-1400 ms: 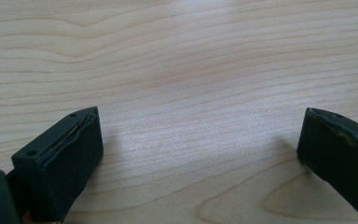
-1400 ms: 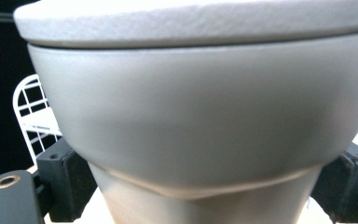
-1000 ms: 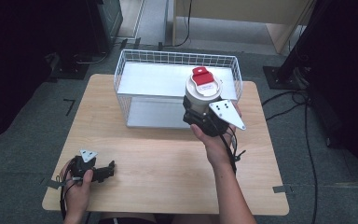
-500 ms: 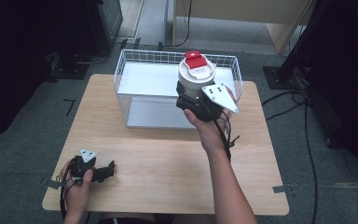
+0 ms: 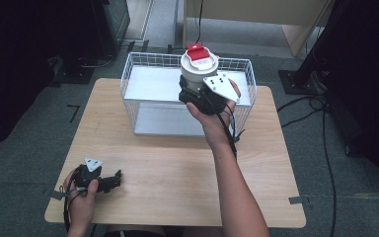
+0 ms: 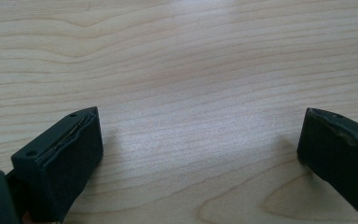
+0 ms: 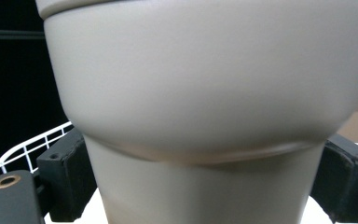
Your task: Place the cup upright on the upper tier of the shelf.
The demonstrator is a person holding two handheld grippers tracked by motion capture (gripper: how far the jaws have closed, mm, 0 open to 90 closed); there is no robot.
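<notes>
Cup [image 5: 197, 74], off-white with red lid, is clamped in your right hand-held gripper [image 5: 201, 96], held up over the white wire basket [image 5: 133, 81] at the far edge of the pale wood worktop [image 5: 177, 168]. Your left hand-held gripper [image 5: 109, 180] rests released on the worktop's near left corner; grey carpet floor [image 5: 24, 148], dark room around.

I hold a cream-white plastic cup with a red flip lid [image 5: 199, 61] upright between my right jaws, which press its narrower lower body just under the wider upper section [image 7: 205, 84]. It hangs in the air above the white wire basket with a pale flat bottom [image 5: 153, 81], near the basket's back right part, touching no wire.
</notes>
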